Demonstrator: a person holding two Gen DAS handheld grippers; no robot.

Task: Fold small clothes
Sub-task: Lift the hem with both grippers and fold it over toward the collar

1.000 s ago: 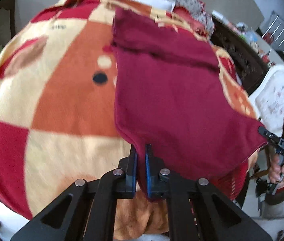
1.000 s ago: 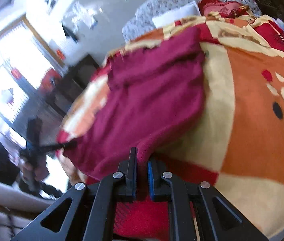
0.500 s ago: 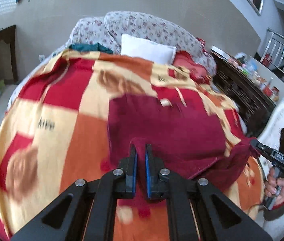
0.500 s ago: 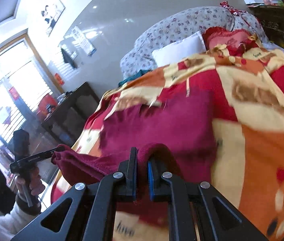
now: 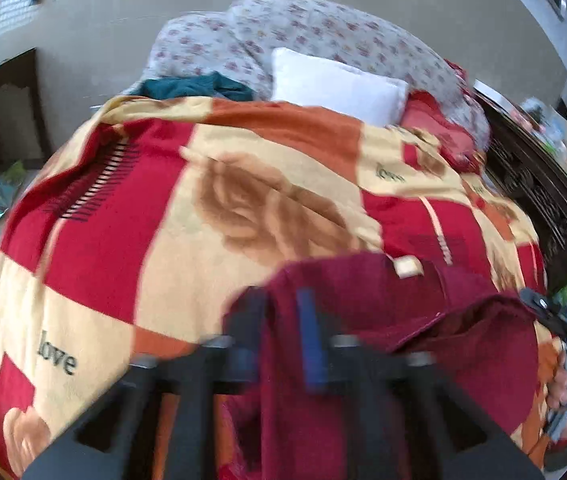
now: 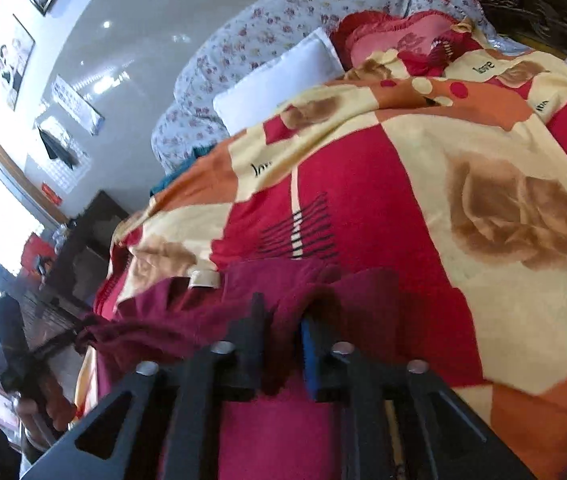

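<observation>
Both tongs are gripping the near hem of the maroon garment [image 5: 383,304]: the left tongs [image 5: 283,336] and the right tongs [image 6: 283,344] are each closed on cloth. Compared with a second ago, the garment is no longer lying spread flat; its near edge is being carried forward over the rest, so the fold is probably half done. It is lying at the near edge of the bed, on the patterned blanket [image 5: 155,216]. The white pillow [image 5: 335,84] and teal cloth [image 5: 195,86] are well apart, blocking nothing.

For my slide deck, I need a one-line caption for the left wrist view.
Left gripper clamps the maroon garment's edge above a patchwork blanket.
</observation>
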